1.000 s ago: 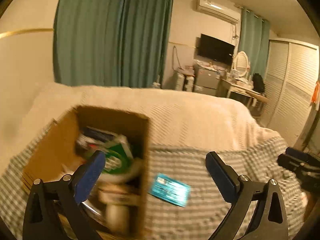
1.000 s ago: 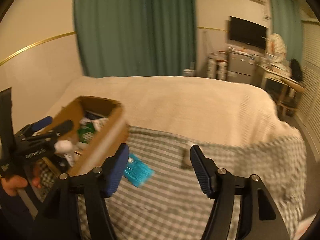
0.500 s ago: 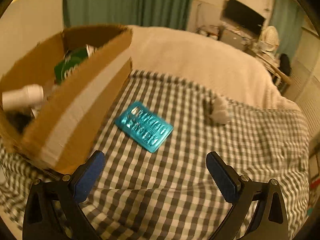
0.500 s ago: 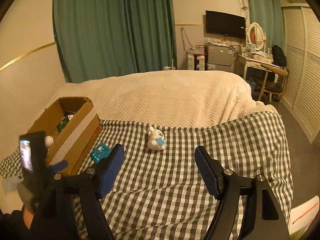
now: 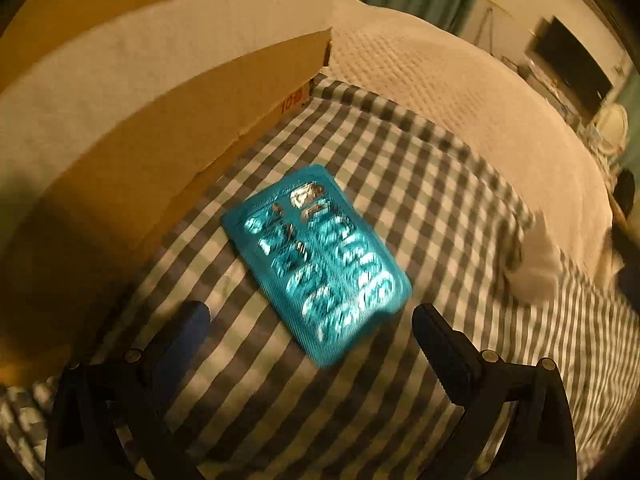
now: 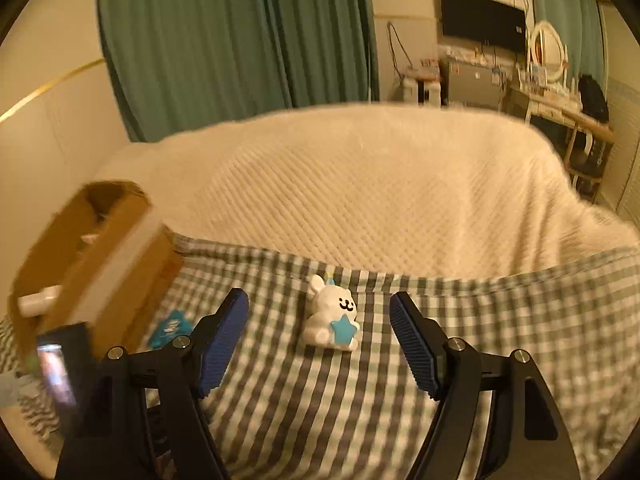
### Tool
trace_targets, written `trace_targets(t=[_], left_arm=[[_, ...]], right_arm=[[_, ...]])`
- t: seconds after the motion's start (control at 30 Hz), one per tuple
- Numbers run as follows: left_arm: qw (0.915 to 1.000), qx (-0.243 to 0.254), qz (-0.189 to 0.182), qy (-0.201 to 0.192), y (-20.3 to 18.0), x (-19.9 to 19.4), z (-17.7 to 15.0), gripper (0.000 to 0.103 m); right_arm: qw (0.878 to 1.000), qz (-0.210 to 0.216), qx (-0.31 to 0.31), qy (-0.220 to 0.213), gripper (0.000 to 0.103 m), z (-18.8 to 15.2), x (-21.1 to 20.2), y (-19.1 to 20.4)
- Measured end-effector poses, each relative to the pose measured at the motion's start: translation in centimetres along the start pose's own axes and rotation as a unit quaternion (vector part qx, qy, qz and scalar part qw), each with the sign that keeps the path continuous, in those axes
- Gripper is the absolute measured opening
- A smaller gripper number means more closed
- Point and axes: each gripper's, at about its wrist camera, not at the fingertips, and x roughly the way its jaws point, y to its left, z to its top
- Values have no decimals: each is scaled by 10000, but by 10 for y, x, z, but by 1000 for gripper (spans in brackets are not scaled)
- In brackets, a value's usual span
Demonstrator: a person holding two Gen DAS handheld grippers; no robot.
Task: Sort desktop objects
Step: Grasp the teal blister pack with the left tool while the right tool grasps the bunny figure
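A teal blister pack of pills lies flat on the checked cloth, right beside the cardboard box. My left gripper is open, just above and short of the pack, its fingers straddling the near end. In the right wrist view the pack shows small beside the box. A white rabbit figure with a blue star stands on the cloth. My right gripper is open and empty, the rabbit just ahead between its fingers.
The box holds several items, one a white tube. A cream bedspread covers the bed behind the cloth. The rabbit shows blurred at the right in the left wrist view. Green curtains and furniture stand far behind.
My left gripper has dropped low and close over the teal pack, away from the box opening. My right gripper has moved in toward the rabbit. Both stay open.
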Motion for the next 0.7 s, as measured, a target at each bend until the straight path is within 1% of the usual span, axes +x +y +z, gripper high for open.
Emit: trace_targets(t=[0.03,0.13,0.23,0.27,0.3,0.33,0.37,0.43,0.47,0.5,0.6,0.7], left_arm=[[9999,-100,8,-75,0,2,2,103],[9996,-195,45,-222,-2,9,9,103],[9996,-52,226,-168,-9,20,14,103],[9996,31,248,-145,-11,22,14,103],[9996,126,188,-164,-12,21,14,103],[9995,208,104,-192,-12,20,12,103],[9994,290,20,-211,-12,18,10,103],[9988,454,35,-183,-12,16,6,94],[9984,524,30,-187,-10,13,5,84],[9981,595,6,-185,-9,10,3,77],[9971,747,-128,-119,-2,4,-1,73],[9959,805,-397,-95,7,-10,-7,72]], right_arm=[[9999,43,120,106,72,-4,17,-4],[9990,119,325,269,72,-13,46,-11],[9988,55,275,395,72,-16,63,-13],[9988,23,250,432,72,-19,67,-14],[9986,-25,244,473,72,-21,70,-14],[9983,-48,255,521,71,-24,73,-14],[9978,-67,260,607,64,-26,76,-14],[9972,-76,226,714,53,-31,79,-14],[9973,-98,194,700,53,-33,78,-14],[9974,-117,183,693,53,-33,75,-16],[9973,-75,255,678,52,-43,61,-18],[9967,-105,262,760,52,-57,48,-18]])
